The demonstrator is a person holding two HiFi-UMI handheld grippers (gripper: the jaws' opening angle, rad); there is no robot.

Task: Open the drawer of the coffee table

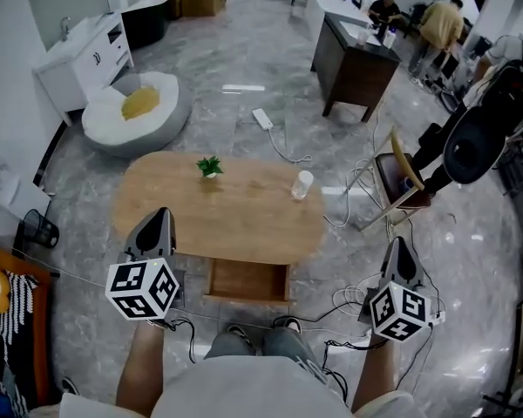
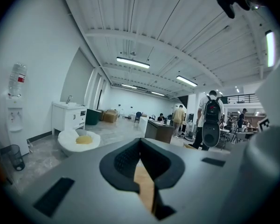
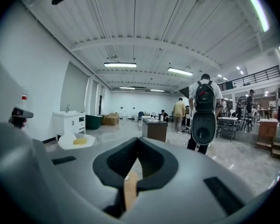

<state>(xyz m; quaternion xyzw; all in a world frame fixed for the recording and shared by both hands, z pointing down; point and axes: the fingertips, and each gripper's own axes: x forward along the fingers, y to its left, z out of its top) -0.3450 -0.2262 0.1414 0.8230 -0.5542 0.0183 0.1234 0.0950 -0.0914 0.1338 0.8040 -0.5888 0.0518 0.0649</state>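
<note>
Left tongs (image 1: 163, 213) and right tongs (image 1: 399, 244) flank the open drawer (image 1: 248, 280).

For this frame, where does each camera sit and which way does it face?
Head view: on the person's head, facing steeply down at the coffee table and its open drawer; forearms, knees, left gripper and right gripper show.
Left gripper view: on the left gripper, facing level across the room; its shut jaws fill the foreground.
Right gripper view: on the right gripper, facing likewise; its shut jaws fill the foreground.
Shared: all three show the beanbag and white cabinet.
</note>
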